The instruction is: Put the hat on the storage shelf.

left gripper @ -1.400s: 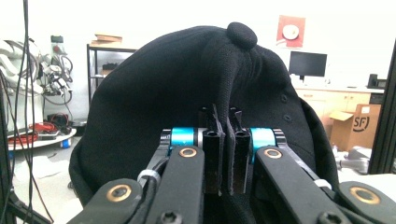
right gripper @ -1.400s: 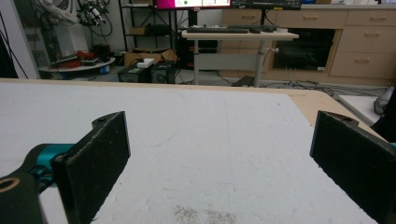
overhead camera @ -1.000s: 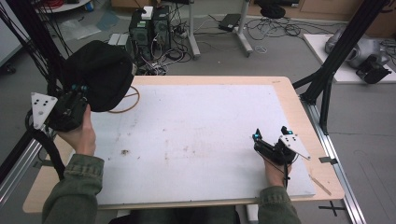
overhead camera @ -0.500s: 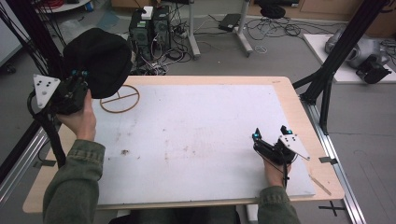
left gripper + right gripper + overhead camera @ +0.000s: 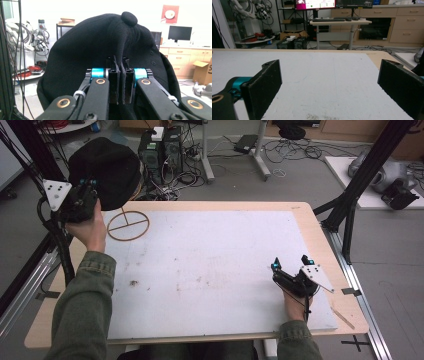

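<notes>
Now 1 blk cap (image 5: 107, 170), L gripper (image 5: 91, 185) clamped; 1 ring stand (image 5: 128, 225).

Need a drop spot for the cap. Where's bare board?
Free: white board between wooden ring stand and right gripper, centre to far right corner. Crowded: far left corner, with the stand and the left gripper clamping the black cap.

Matt black cloth cap (image 5: 100, 52), thin wooden ring stand (image 5: 128, 225), scuffed white board (image 5: 215, 265) on wood.
</notes>
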The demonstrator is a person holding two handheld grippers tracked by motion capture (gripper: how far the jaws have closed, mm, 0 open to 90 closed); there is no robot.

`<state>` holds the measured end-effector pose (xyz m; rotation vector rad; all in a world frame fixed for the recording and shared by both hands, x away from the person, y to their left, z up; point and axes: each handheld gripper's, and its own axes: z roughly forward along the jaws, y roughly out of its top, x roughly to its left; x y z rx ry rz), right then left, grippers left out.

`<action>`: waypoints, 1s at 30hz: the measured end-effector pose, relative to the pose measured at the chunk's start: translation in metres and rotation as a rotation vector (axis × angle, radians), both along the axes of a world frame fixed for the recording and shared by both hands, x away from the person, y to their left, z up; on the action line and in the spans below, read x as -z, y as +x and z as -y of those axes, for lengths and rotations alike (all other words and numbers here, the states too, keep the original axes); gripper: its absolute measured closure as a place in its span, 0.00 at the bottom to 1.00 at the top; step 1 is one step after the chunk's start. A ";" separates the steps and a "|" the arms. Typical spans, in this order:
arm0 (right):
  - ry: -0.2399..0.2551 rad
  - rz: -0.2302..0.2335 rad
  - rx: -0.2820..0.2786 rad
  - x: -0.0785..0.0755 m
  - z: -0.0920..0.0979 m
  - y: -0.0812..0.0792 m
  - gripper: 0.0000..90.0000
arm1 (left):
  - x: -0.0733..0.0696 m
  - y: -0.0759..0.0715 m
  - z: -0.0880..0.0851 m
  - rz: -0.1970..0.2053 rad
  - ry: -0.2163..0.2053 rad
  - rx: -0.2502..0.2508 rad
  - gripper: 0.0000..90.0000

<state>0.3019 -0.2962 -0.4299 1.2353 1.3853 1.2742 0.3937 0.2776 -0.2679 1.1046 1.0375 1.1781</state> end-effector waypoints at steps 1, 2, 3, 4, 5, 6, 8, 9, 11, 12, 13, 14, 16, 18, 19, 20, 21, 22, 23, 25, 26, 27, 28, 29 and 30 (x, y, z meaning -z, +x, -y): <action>-0.005 0.001 -0.002 0.000 0.000 0.000 0.05 | -0.002 0.003 0.000 -0.005 0.006 -0.004 0.97; 0.004 -0.004 -0.006 0.000 0.000 0.000 0.05 | -0.002 0.005 -0.001 -0.007 0.008 0.000 0.97; 0.006 -0.006 -0.008 0.000 -0.001 0.000 0.05 | -0.004 0.008 -0.001 -0.008 0.009 -0.001 0.97; 0.008 -0.005 -0.009 0.000 -0.001 0.000 0.05 | -0.004 0.010 -0.002 -0.011 0.007 -0.005 0.97; 0.002 -0.003 -0.009 0.000 -0.001 0.000 0.05 | -0.005 0.013 -0.002 -0.016 0.004 -0.006 0.97; 0.002 -0.003 -0.009 0.000 -0.001 0.000 0.05 | -0.006 0.016 -0.003 -0.017 0.001 -0.011 0.97; 0.004 -0.003 -0.012 0.001 -0.001 0.001 0.05 | -0.008 0.021 -0.004 -0.023 -0.007 -0.017 0.97; -0.001 0.000 -0.013 0.001 -0.001 0.001 0.05 | -0.010 0.025 -0.005 -0.030 -0.003 -0.020 0.97; 0.005 -0.007 -0.016 0.001 -0.002 0.001 0.05 | -0.013 0.031 -0.006 -0.040 0.006 -0.020 0.97; 0.005 -0.007 -0.016 0.001 -0.002 0.001 0.05 | -0.015 0.033 -0.006 -0.044 0.008 -0.018 0.97; 0.005 -0.007 -0.017 0.001 -0.002 0.001 0.05 | -0.016 0.034 -0.006 -0.044 0.007 -0.013 0.97; 0.005 -0.009 -0.019 0.001 -0.002 0.002 0.05 | -0.018 0.036 -0.006 -0.047 0.003 -0.008 0.97; 0.003 -0.010 -0.021 0.002 -0.001 0.002 0.05 | -0.021 0.039 -0.006 -0.058 0.004 -0.008 0.97; 0.006 -0.009 -0.021 0.001 -0.001 0.001 0.05 | -0.023 0.043 -0.006 -0.077 0.001 -0.005 0.97; 0.009 -0.010 -0.020 0.001 -0.001 0.001 0.05 | -0.024 0.045 -0.007 -0.099 0.001 -0.005 0.97; 0.011 -0.012 -0.020 0.001 -0.001 0.001 0.05 | -0.025 0.047 -0.007 -0.109 0.005 -0.006 0.97; 0.013 -0.012 -0.021 0.001 -0.001 0.001 0.05 | -0.025 0.048 -0.007 -0.121 0.012 -0.009 0.97; 0.015 -0.012 -0.022 0.001 -0.001 0.001 0.05 | -0.025 0.050 -0.007 -0.135 0.020 -0.013 0.97; 0.013 -0.012 -0.023 0.001 -0.002 0.001 0.05 | -0.024 0.052 -0.008 -0.154 0.020 -0.015 0.97; 0.014 -0.012 -0.023 0.001 -0.002 0.001 0.05 | -0.022 0.053 -0.010 -0.177 0.008 -0.013 0.97; 0.017 -0.012 -0.023 0.001 -0.002 0.001 0.05 | -0.022 0.054 -0.011 -0.190 0.005 -0.014 0.97; 0.019 -0.014 -0.024 0.001 -0.002 0.001 0.05 | -0.021 0.055 -0.012 -0.198 0.001 -0.014 0.97; 0.020 -0.013 -0.023 0.001 -0.001 0.001 0.05 | -0.020 0.055 -0.013 -0.209 0.000 -0.013 0.97; 0.017 -0.010 -0.020 0.001 -0.001 0.001 0.05 | -0.020 0.055 -0.013 -0.213 -0.003 -0.012 0.97; 0.019 -0.011 -0.019 0.001 0.000 0.000 0.05 | -0.019 0.055 -0.013 -0.219 -0.004 -0.013 0.97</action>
